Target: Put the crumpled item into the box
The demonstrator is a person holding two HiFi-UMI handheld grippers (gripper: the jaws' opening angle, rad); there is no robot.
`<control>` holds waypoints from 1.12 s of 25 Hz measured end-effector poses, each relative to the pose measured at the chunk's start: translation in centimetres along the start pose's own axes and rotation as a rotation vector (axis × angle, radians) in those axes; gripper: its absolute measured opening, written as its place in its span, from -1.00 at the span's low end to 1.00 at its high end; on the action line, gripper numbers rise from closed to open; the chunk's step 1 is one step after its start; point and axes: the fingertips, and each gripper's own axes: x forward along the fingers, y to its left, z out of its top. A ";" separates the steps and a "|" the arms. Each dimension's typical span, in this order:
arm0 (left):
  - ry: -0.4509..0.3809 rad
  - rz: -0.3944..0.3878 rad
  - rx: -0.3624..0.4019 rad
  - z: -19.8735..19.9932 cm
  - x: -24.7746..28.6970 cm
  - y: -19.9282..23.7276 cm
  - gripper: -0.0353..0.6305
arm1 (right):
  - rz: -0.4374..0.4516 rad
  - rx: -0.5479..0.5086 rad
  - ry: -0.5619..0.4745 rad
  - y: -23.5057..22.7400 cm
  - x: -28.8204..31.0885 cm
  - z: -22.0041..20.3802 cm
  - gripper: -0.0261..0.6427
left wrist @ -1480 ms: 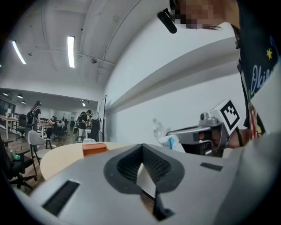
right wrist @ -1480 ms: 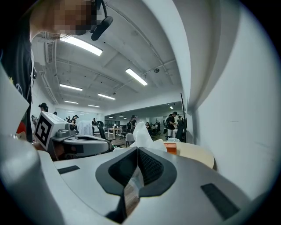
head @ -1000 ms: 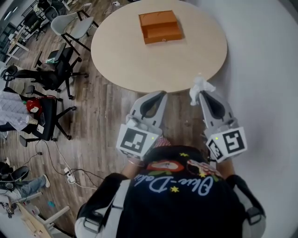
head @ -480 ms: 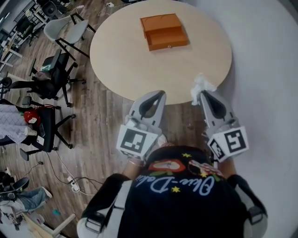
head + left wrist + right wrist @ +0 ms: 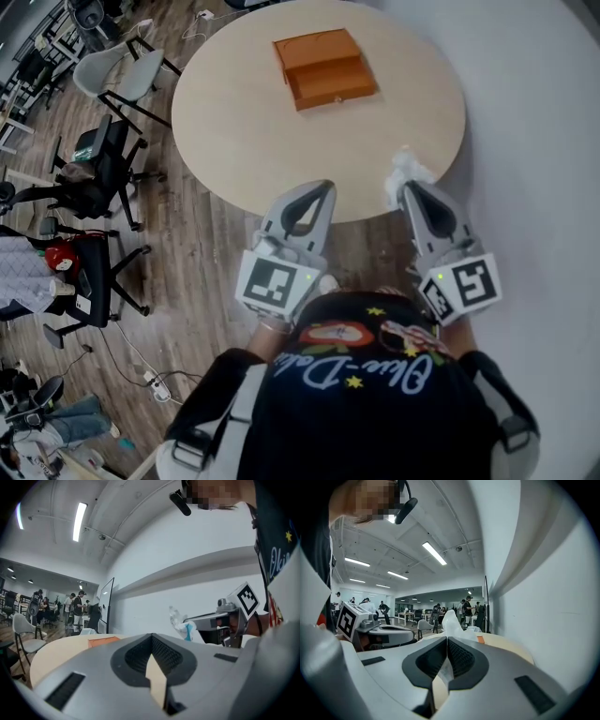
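**Round table, box far off, crumpled item still in the right gripper**

Pale round table (image 5: 244,122) stands on a wood floor with office chairs (image 5: 103,159) to its left. The orange box (image 5: 323,67) lies on the far side of the tabletop, well apart from both grippers.

The right gripper (image 5: 410,190) has its jaws closed on the white crumpled item (image 5: 406,172), which sticks up beyond the tips. The left gripper (image 5: 317,187) has its jaws pressed together with nothing between them.

A second ago both tips were at the table's near edge; now they reach over it, and the box sits slightly lower in the head view.
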 end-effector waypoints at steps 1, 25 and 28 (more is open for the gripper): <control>0.004 -0.002 -0.002 0.0 0.1 0.2 -0.92 | -0.004 0.000 -0.001 -0.1 0.2 0.1 -0.91; 0.033 0.187 0.031 0.8 1.2 7.3 -0.92 | 0.124 0.055 -0.035 -2.6 9.2 0.8 -0.91; 0.037 0.197 0.038 1.1 2.7 8.1 -0.92 | 0.138 0.054 -0.041 -3.8 10.7 1.2 -0.91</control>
